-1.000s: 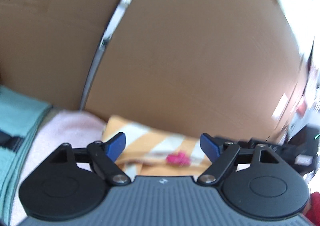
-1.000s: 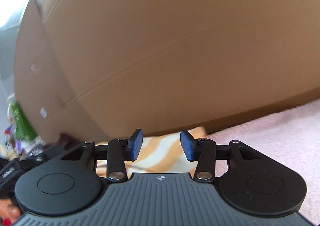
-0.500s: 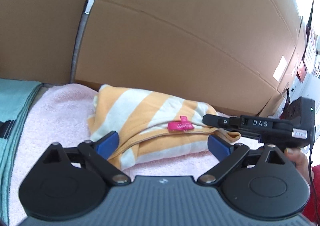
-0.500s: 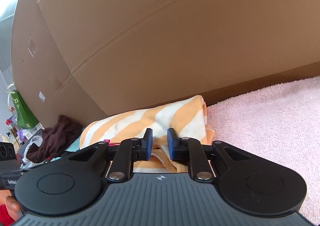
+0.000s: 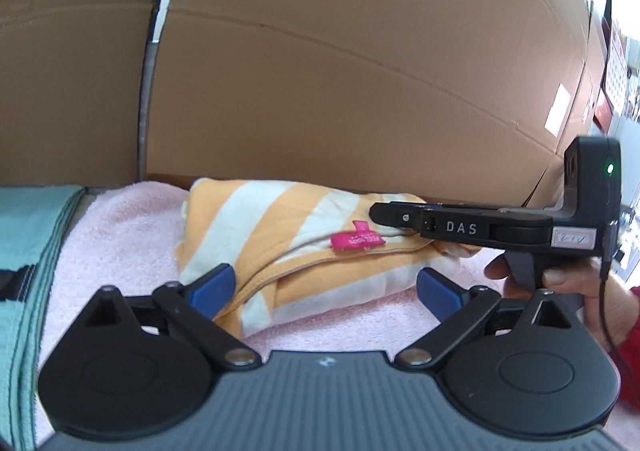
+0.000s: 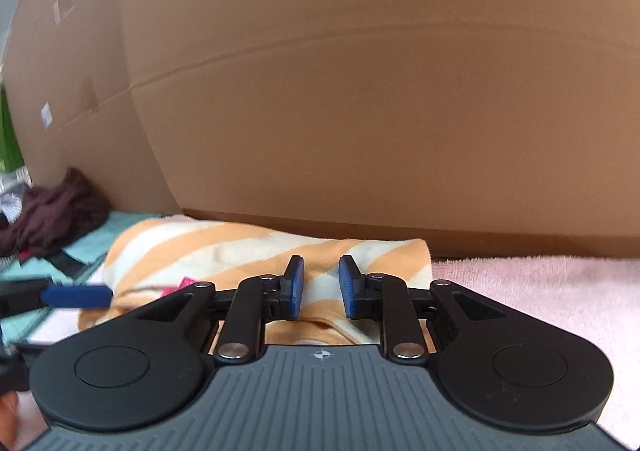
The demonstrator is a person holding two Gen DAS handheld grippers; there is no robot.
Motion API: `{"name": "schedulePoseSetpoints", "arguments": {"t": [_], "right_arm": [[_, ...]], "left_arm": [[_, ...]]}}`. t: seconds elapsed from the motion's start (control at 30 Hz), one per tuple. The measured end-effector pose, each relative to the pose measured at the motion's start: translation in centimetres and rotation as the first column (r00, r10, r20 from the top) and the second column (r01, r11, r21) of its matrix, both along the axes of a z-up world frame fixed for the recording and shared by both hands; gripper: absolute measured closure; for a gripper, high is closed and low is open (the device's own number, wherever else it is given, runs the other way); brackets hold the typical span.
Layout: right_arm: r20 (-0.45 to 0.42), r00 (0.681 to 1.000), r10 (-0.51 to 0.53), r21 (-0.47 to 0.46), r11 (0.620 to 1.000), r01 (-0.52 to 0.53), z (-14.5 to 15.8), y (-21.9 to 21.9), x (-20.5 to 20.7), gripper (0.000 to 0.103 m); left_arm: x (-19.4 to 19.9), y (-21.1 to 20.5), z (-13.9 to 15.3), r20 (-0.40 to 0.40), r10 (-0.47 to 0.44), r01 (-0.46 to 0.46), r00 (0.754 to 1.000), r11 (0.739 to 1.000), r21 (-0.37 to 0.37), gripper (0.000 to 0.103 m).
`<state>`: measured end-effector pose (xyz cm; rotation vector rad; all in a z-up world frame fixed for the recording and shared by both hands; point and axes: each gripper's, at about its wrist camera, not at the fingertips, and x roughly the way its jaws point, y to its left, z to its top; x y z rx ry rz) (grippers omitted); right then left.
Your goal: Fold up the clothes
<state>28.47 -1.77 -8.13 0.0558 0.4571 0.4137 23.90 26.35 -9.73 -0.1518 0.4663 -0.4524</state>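
A folded orange-and-white striped garment (image 5: 288, 235) with a pink tag (image 5: 356, 241) lies on a pink towel (image 5: 120, 235) against the cardboard. My left gripper (image 5: 324, 287) is wide open just in front of it, its left pad touching the garment's near left corner. My right gripper (image 5: 394, 216), held by a hand (image 5: 568, 283), reaches in from the right with its tip over the garment's right end. In the right wrist view the same garment (image 6: 224, 251) lies ahead. My right gripper (image 6: 322, 285) hovers over its near edge with a narrow gap and nothing visibly pinched.
Tall cardboard boxes (image 5: 360, 63) wall off the back, with a metal strip (image 5: 150, 83) between two of them. A teal cloth (image 5: 28, 251) lies left of the towel. A dark brown clothes heap (image 6: 52, 211) sits far left. The pink towel (image 6: 540, 291) extends right.
My right gripper narrowed from a wide gap to a narrow one a second ago and has stayed so. Both grippers drew back and lowered, bringing the whole folded garment into view. The left stays open.
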Motion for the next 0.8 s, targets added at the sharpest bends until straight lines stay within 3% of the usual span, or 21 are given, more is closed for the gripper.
{"name": "schedulePoseSetpoints", "arguments": {"t": [0.1,0.17,0.2,0.33,0.4,0.43,0.57,0.67,0.73,0.8], "right_arm": [[-0.016,1.000,-0.006,0.029,1.000,0.007,1.1,-0.8,-1.4,0.080],[-0.025,1.000,0.018,0.092,0.996,-0.016,1.7,-2.3,-3.6,0.064],[-0.019,1.000,0.015,0.091,0.996,-0.013,1.7,-3.2,-5.0,0.062],[0.064,0.997,-0.047,-0.158,0.986,0.057,0.9,-5.5,-11.8,0.055],[0.095,0.993,-0.063,-0.223,0.971,0.083,0.0,-7.2,-15.1,0.052],[0.094,0.992,-0.082,-0.214,0.972,0.101,-0.2,-8.3,-16.3,0.045],[0.062,0.984,-0.170,-0.107,0.979,0.176,-0.1,-11.8,-19.3,0.037],[-0.009,0.979,-0.204,-0.106,0.974,0.202,-1.6,-10.8,-18.6,0.041],[0.004,0.982,-0.191,-0.110,0.976,0.190,-1.8,-10.0,-18.6,0.039],[-0.003,0.989,-0.150,-0.120,0.982,0.148,-2.1,-9.7,-18.6,0.039]], "left_arm": [[-0.2,-0.1,0.3,0.039,0.022,-0.022,0.999,1.000,0.012,0.004],[-0.3,-0.1,0.5,0.066,0.036,-0.037,0.997,0.999,0.020,0.003],[-0.3,-0.1,0.6,0.079,0.045,-0.047,0.996,0.999,0.023,0.002],[-0.7,-0.7,0.8,0.099,0.059,-0.064,0.993,0.997,0.041,0.001],[-0.5,-1.1,0.5,0.093,0.036,-0.042,0.995,0.997,0.062,0.001],[-0.4,-1.4,0.4,0.089,0.025,-0.031,0.996,0.997,0.073,0.001],[0.0,-0.5,0.0,0.059,0.056,-0.057,0.997,0.998,0.016,0.001],[-0.3,0.1,0.1,0.066,0.183,-0.184,0.981,0.983,0.001,0.002],[-1.6,-0.6,0.5,0.105,0.288,-0.294,0.952,0.955,0.045,0.002],[-3.5,-2.6,0.8,0.115,0.308,-0.319,0.944,0.944,0.089,0.001]]}}
